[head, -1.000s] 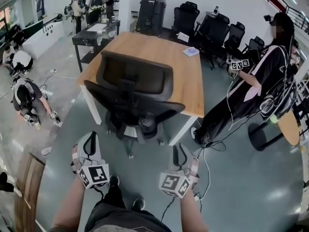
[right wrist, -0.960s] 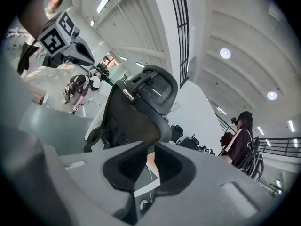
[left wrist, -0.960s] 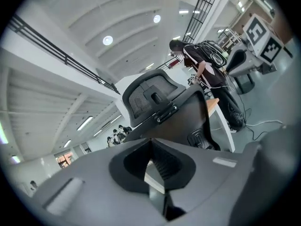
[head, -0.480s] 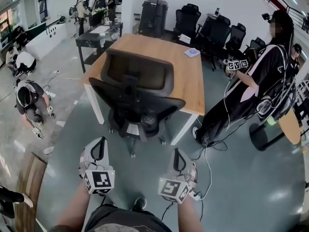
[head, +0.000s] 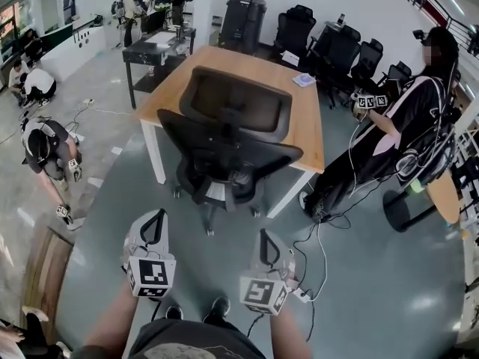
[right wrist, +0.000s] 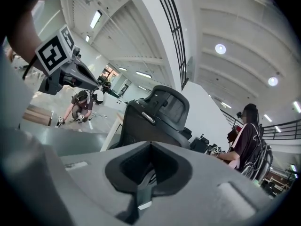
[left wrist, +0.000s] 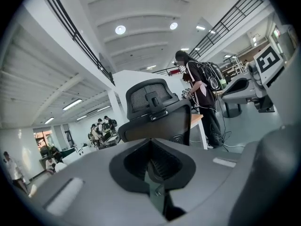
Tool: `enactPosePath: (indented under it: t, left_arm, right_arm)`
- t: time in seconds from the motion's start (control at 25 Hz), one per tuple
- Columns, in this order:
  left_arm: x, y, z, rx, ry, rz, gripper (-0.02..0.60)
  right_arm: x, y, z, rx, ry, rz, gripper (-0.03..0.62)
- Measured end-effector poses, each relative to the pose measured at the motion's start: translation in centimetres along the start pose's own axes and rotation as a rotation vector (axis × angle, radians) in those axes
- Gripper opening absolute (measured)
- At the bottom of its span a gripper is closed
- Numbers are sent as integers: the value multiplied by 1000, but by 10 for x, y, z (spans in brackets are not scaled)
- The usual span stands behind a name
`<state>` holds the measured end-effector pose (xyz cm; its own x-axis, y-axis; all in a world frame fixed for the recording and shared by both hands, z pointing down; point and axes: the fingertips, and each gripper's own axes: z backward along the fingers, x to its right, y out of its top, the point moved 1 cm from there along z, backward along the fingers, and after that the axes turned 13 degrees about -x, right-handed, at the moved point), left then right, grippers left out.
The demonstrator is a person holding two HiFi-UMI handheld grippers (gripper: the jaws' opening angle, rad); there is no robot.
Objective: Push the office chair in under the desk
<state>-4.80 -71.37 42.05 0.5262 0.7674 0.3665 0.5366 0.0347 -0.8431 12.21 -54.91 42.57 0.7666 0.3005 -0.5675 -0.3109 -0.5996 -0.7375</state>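
Office chair [head: 228, 144] is parked at the near side of the wooden desk [head: 308, 122], backrest turned toward the camera. It's seen from behind, base and casters on the grey floor just off the desk's edge, so it isn't tucked under yet. Compared with a second ago it's sitting a bit higher and further right in the head view. Whether it actually rolled or only the camera shifted can't be told.

Left gripper [head: 154, 219] and right gripper [head: 267, 239] are held low in front of the body, well short of the chair, nothing touched. Both sets of jaws are seen pressed together with nothing pinched between them, and in each gripper view the chair's back is framed right above the closed tips. The two grippers are now a little nearer each other than they were a second back.

A small light item [head: 303, 79] is lying on the desk's far right corner. A person in dark clothes [head: 400, 137] is standing off the desk's right side, cables trailing onto the floor [head: 322, 249] nearby. More black chairs [head: 337, 43] are lined up by the back wall, a dark table [head: 153, 51] is seen beyond the desk on the left, and someone is crouched [head: 45, 146] on the floor at far left.
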Motion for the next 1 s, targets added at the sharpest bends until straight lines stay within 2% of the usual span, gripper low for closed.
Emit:
enactPosePath:
  t: [0.16, 0.68, 1.0]
  left_arm:
    - [-6, -11, 12, -4, -36, 20, 18]
    - [-16, -37, 43, 37, -130, 30, 18]
    - [-25, -44, 48, 73, -134, -6, 18]
  right_arm:
    - [-19, 5, 15, -15, 22, -1, -9]
    - [-66, 4, 53, -61, 2, -48, -10]
    - [-79, 7, 60, -74, -15, -53, -9]
